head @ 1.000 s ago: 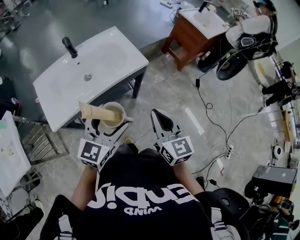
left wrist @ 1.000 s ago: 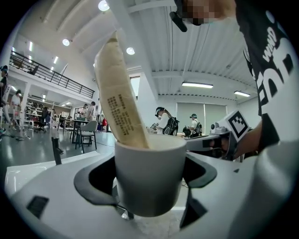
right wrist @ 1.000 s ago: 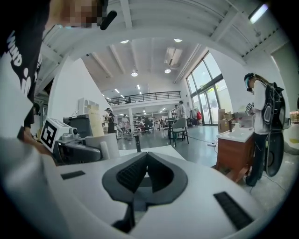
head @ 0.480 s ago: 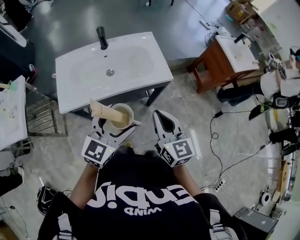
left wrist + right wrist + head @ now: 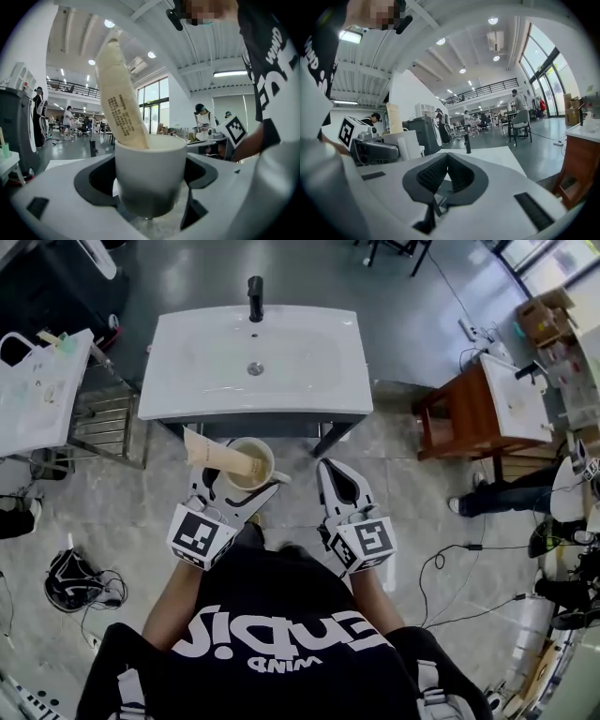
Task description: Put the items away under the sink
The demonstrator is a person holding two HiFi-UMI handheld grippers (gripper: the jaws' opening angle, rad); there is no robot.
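Observation:
My left gripper (image 5: 228, 486) is shut on a white cup (image 5: 248, 465) that holds a cream tube (image 5: 217, 456) leaning to the left. In the left gripper view the cup (image 5: 150, 173) fills the gap between the jaws, and the tube (image 5: 121, 98) rises out of it. The right gripper (image 5: 337, 486) is shut with nothing in it, just right of the cup; its jaws meet at the tips (image 5: 446, 161). The white sink (image 5: 253, 362) with a black tap (image 5: 255, 296) stands on a dark frame straight ahead, and the space under it is hidden from above.
A second white basin (image 5: 42, 390) with a metal rack (image 5: 103, 427) stands at the left. A wooden vanity (image 5: 483, 413) is at the right, with cables (image 5: 469, 549) on the tiled floor. A dark bundle (image 5: 70, 577) lies at the lower left.
The view has swung so the sink now sits square and centred ahead. Both grippers keep their places in front of the body, the left still holding the cup and tube.

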